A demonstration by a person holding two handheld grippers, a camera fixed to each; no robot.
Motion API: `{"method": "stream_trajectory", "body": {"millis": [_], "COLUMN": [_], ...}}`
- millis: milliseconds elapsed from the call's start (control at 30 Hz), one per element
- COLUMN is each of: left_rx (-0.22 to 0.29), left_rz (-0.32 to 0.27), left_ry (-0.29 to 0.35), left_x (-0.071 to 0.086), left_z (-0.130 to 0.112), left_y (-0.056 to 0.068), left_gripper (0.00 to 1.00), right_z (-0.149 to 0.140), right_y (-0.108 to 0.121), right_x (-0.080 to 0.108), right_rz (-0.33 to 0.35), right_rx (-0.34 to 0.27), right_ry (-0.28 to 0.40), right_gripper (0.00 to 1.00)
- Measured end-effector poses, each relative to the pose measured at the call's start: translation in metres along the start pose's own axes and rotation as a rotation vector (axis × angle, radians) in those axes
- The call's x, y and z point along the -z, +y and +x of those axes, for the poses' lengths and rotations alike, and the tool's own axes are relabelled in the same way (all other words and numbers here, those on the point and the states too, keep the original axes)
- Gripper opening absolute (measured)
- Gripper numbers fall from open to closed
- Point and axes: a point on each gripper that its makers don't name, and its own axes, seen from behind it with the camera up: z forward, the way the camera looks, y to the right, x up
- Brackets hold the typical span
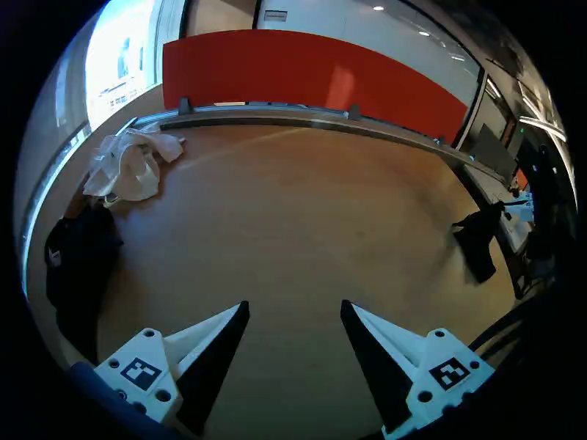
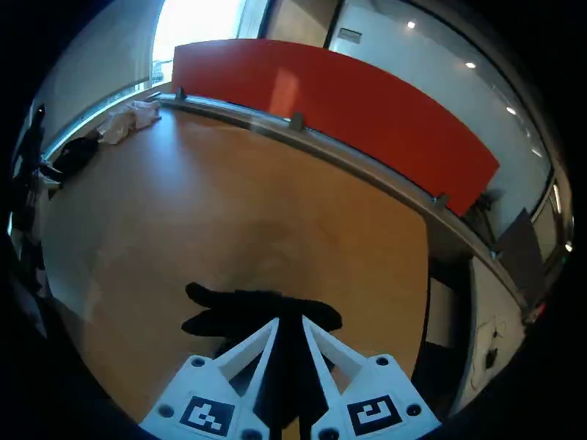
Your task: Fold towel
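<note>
A small black towel (image 2: 257,312) lies bunched on the wooden table (image 2: 220,205), right at the tips of my right gripper (image 2: 290,320). Its fingers are drawn close together with dark cloth between them. In the left gripper view the same black towel (image 1: 480,238) hangs crumpled near the table's right edge. My left gripper (image 1: 293,304) stands wide open above bare wood (image 1: 293,220), with nothing between its fingers and well apart from the towel.
A pile of white cloth (image 1: 132,165) (image 2: 132,117) sits at the far left corner of the table. A black bundle (image 1: 77,257) (image 2: 73,154) lies beside it. A red partition (image 1: 308,73) with a metal rail runs along the far edge.
</note>
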Motion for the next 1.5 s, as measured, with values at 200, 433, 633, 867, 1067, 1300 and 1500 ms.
{"method": "stream_trajectory", "body": {"millis": [200, 433, 633, 867, 1067, 1300, 1500], "left_rx": [-0.006, -0.01, -0.009, -0.009, -0.02, -0.016, -0.017], "left_rz": [0.002, 0.009, 0.015, 0.022, 0.031, 0.032, 0.033], "left_ry": [-0.005, -0.008, -0.008, -0.007, -0.004, -0.004, -0.002], "left_x": [0.002, 0.005, 0.007, 0.011, 0.013, 0.014, 0.015], "left_z": [-0.003, -0.006, -0.009, -0.011, -0.012, -0.015, -0.015], "left_y": [-0.001, -0.003, -0.005, -0.009, -0.013, -0.013, -0.013], "left_gripper": [0.92, 0.92, 0.92, 0.92, 0.92, 0.92, 0.92], "right_z": [-0.045, -0.093, -0.126, -0.161, -0.181, -0.195, -0.206], "right_y": [0.005, 0.009, 0.007, 0.001, -0.003, -0.003, 0.0], "right_x": [0.007, 0.007, 0.006, 0.0, -0.009, -0.018, -0.026], "right_rz": [-0.027, -0.052, -0.062, -0.067, -0.069, -0.083, -0.102], "right_rx": [-0.031, -0.093, -0.133, -0.168, -0.189, -0.207, -0.222], "right_ry": [-0.066, -0.136, -0.186, -0.252, -0.292, -0.324, -0.354], "right_gripper": [0.07, 0.07, 0.07, 0.07, 0.07, 0.07, 0.07]}}
